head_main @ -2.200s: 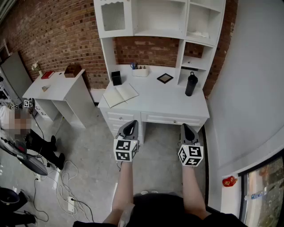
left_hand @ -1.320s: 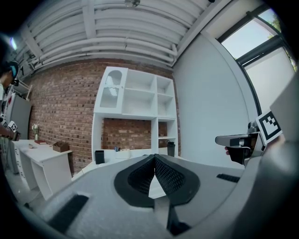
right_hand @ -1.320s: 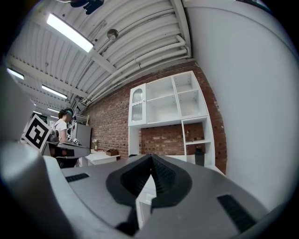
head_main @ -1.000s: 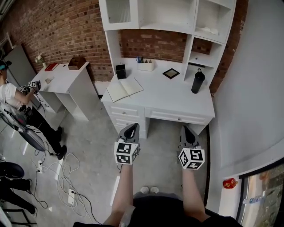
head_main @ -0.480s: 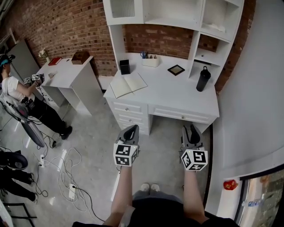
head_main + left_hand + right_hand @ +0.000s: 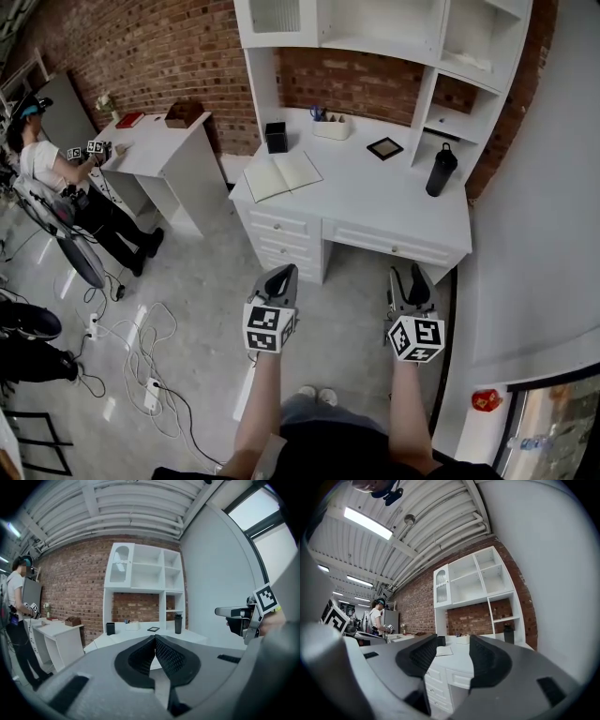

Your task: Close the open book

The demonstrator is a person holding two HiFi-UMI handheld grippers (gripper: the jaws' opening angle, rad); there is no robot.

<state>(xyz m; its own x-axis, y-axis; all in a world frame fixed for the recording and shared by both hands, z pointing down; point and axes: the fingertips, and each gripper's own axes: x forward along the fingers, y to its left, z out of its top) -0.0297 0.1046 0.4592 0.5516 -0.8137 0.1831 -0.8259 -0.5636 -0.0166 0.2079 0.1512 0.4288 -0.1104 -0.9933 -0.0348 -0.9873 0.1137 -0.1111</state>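
The open book [image 6: 283,175] lies flat on the left part of the white desk [image 6: 375,211], far ahead of both grippers. My left gripper [image 6: 284,275] hangs over the floor in front of the drawers, and its jaws [image 6: 154,639] are shut with nothing in them. My right gripper [image 6: 410,278] hovers beside it at the same height. Its jaws are opening and stand wide apart, with nothing between them. In the right gripper view the book [image 6: 444,650] shows small between the two spread fingers [image 6: 423,654], well beyond them.
On the desk stand a black bottle [image 6: 440,171], a black box [image 6: 276,137], a white organizer [image 6: 330,127] and a small framed picture [image 6: 385,148]. A white side table [image 6: 164,150] is at left with a person [image 6: 52,173] beside it. Cables [image 6: 141,361] lie on the floor; a wall [image 6: 534,234] runs along the right.
The right gripper's jaws have spread from shut to wide apart. Both hands have hardly moved. The head view has swung so the desk sits further right, and the person at left now stands at the side table.
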